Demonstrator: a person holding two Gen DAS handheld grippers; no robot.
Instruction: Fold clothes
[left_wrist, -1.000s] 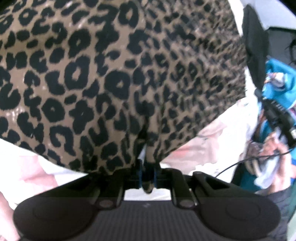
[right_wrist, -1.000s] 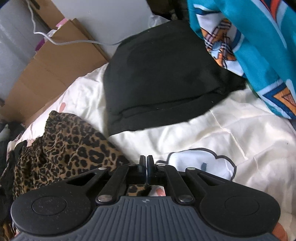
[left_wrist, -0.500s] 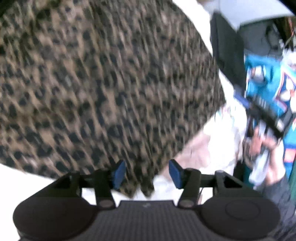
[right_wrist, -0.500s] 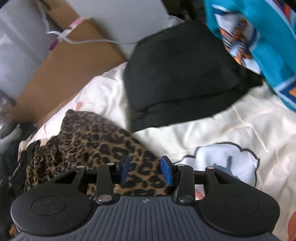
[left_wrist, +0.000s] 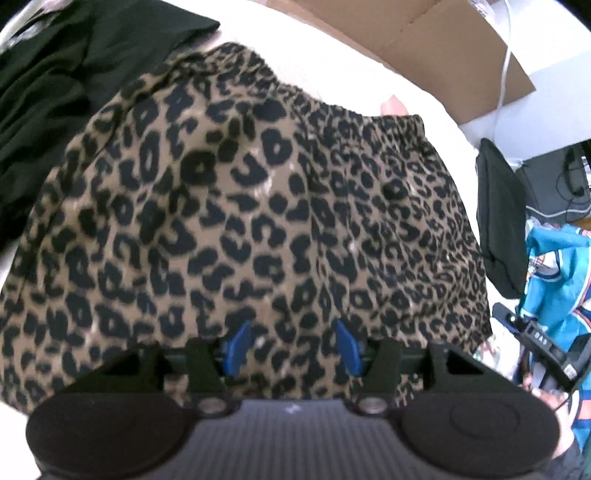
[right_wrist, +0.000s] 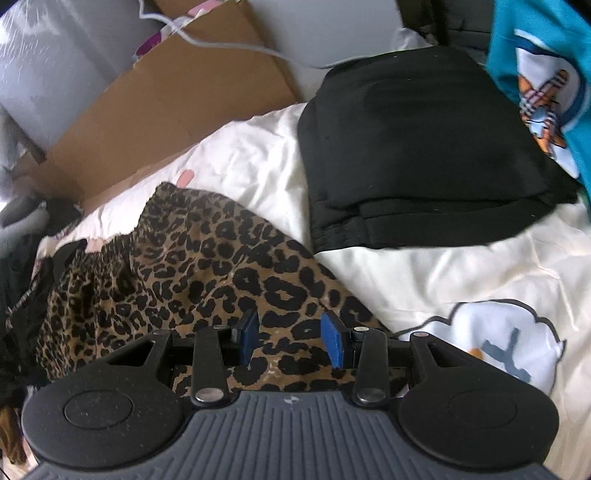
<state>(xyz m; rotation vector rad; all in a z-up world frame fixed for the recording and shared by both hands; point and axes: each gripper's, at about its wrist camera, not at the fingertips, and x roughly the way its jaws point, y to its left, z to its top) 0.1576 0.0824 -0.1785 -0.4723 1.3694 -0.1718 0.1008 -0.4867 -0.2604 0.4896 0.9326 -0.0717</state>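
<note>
The leopard skirt (left_wrist: 258, 229) lay spread flat on the white bedding (right_wrist: 424, 280), directly beneath and ahead of both claws. The left claw (left_wrist: 291, 345) hung over the skirt's near part with its blue pads parted and easing slightly inward, no cloth pinched between them; the print showed unbroken through the gap. The right claw (right_wrist: 290, 336) stood likewise spread, its pads apart above the skirt's near right corner, gripping nothing.

Ahead of the left claw the gathered waistband (left_wrist: 351, 122) ran across the far edge of the skirt. Ahead and to the right of the right claw sat a folded black garment (right_wrist: 424, 147), with a teal printed top (right_wrist: 535, 74) beyond it at the far right. A loose black heap (left_wrist: 55, 92) lay ahead and to the left of the left claw, and a cardboard box (right_wrist: 177, 122) stood past the bedding.

The skirt appeared laid out and released, so the next fold probably called for fresh grips. To do it well, each claw should take one side of the same edge, biting only the layers meant to travel, then carry them evenly so the crease runs straight. The thin fabric looked slippery and bunched on the left side in the right view; smoothing that first would help.
</note>
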